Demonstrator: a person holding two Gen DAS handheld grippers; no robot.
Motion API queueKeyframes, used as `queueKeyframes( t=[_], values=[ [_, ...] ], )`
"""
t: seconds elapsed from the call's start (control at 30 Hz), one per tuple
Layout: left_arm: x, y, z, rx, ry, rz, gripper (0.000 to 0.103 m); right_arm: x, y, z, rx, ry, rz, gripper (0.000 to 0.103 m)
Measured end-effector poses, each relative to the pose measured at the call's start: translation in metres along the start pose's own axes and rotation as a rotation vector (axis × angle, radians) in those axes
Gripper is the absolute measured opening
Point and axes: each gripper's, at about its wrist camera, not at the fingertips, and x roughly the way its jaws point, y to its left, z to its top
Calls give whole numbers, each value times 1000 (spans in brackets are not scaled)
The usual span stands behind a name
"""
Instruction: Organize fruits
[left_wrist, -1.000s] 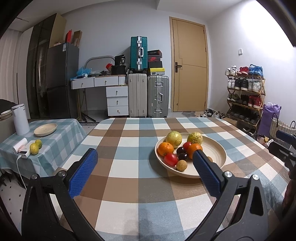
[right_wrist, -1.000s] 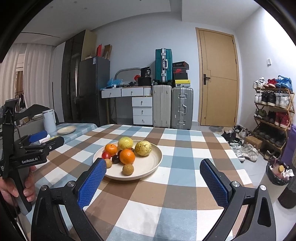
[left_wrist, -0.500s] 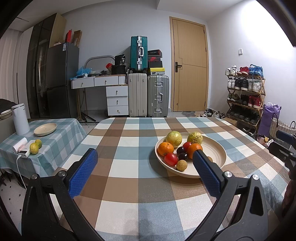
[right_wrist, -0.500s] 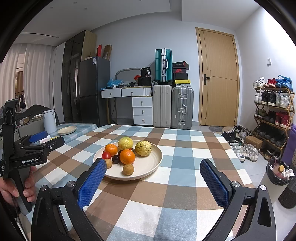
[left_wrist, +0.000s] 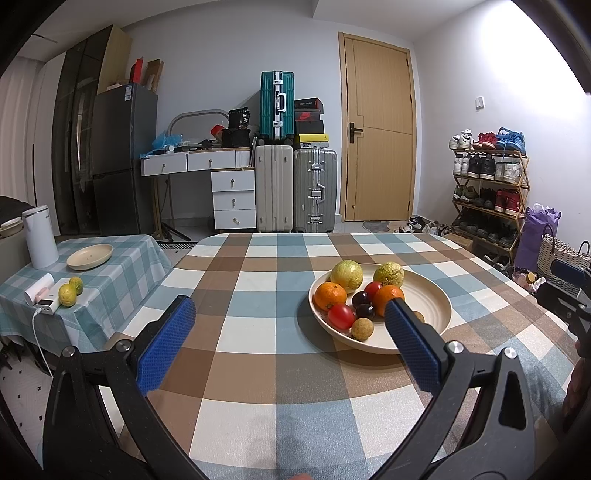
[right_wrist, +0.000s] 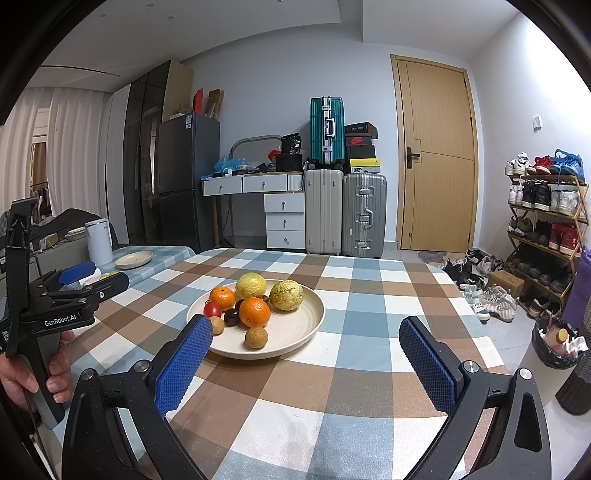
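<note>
The left claw (left_wrist: 284, 325) is released: its two blue textured pads (left_wrist: 166, 349) stand wide apart above the checked brown, blue and white tabletop (left_wrist: 258, 332) and grasp nothing. The right claw (right_wrist: 306, 347) is likewise released, pads spread, empty, hovering over the near part of the same tabletop. In the right wrist view, a hand (right_wrist: 33, 373) grips the handle of the left tool at the left edge of the frame.

The round beige ribbed plate (right_wrist: 299, 332) rests on the tabletop, ahead of both claws. In the left wrist view the plate lies to the right of centre, and the right pad of the left claw overlaps its near rim in the picture; contact cannot be confirmed.

Plate contents, right wrist view:
- large yellow-green citrus fruit (right_wrist: 251, 285), far side;
- rough yellow-green round fruit (right_wrist: 286, 295), just beside it on the right;
- small orange tangerine (right_wrist: 222, 297), left side;
- larger orange (right_wrist: 254, 312), centre, touching the dark fruits;
- red tomato (right_wrist: 212, 309), left rim;
- dark purple plum-like fruits (right_wrist: 232, 316), between tomato and orange;
- small brown round fruit (right_wrist: 256, 338), alone on the near side;
- second small brown round fruit (right_wrist: 216, 325), at the near left rim, just beside the left pad of the right claw.

A lower side tabletop with a pale blue checked cloth (left_wrist: 110, 273) stands to the left, well apart. It carries a second empty beige plate (left_wrist: 89, 256), a white cylindrical kettle (left_wrist: 38, 236) and two small yellow-green fruits (left_wrist: 70, 291).
</note>
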Motion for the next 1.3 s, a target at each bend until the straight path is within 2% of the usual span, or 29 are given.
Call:
queueKeyframes(
  t=[1.3],
  values=[
    [2,1,-1,-3,2,4,102,0,0,-1,1,-1,0,103]
  ],
)
